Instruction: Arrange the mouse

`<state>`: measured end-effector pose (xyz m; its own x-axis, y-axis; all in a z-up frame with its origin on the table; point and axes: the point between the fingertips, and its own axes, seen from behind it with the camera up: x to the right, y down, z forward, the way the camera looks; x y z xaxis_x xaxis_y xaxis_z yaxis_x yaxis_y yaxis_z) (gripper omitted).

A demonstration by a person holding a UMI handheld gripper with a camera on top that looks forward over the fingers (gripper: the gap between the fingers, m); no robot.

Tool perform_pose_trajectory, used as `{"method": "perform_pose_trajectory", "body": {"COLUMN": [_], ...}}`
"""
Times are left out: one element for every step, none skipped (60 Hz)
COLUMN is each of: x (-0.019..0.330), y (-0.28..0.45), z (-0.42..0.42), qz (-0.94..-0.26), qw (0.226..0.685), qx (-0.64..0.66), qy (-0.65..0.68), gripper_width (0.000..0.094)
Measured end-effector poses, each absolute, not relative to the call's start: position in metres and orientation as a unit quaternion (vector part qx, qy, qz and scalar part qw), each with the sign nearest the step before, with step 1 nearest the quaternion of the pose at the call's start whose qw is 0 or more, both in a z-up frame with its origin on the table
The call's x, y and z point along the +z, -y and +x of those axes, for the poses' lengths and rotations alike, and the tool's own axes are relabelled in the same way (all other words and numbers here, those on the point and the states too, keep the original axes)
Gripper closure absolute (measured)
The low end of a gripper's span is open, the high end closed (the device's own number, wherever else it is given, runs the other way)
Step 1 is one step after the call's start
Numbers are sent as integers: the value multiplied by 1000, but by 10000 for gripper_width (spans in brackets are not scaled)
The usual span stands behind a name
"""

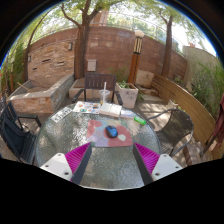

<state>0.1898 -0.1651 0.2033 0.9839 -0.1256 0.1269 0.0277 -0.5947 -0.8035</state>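
Note:
A small blue mouse (112, 131) lies on a reddish mouse mat (108, 133) in the middle of a round glass table (70, 140). My gripper (112, 157) hovers above the table's near part, a little short of the mat. Its two fingers stand wide apart with the magenta pads (77, 157) facing in, and nothing is between them. The mouse is ahead of the fingers, roughly centred between them.
A clear cup (105, 96) and papers (98, 108) sit at the table's far side, a green item (140, 121) to the mat's right. Metal chairs (176, 128) ring the table. A white planter (126, 95), wooden bench (185, 103) and brick wall (110, 50) lie beyond.

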Motion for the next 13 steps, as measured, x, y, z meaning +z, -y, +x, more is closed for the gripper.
{"method": "perform_pose_trajectory", "body": {"x": [204,204,206,207,208,209,210,211,212,213,212,214,216], "y": [167,169,172,173,175,176,177,177,178,178,177,179,179], "z": [190,190,189,189,188,188,188,188,188,187,187,187,186], "qz": [-889,-889,-888,-888,-888,-888,-888,-888,-888,-887,-886,-885,-884], "qw": [449,449,450,450,451,451,450,450,451,452,454,456,457], "qx": [-86,-86,-87,-88,-89,-90,-91,-91,-91,-92,-92,-92,-92], "qy": [-28,-28,-28,-27,-26,-25,-24,-24,-24,-25,-25,-25,-26], "gripper_width": [86,85,84,85,84,85,86,87,87,88,88,86,86]}}
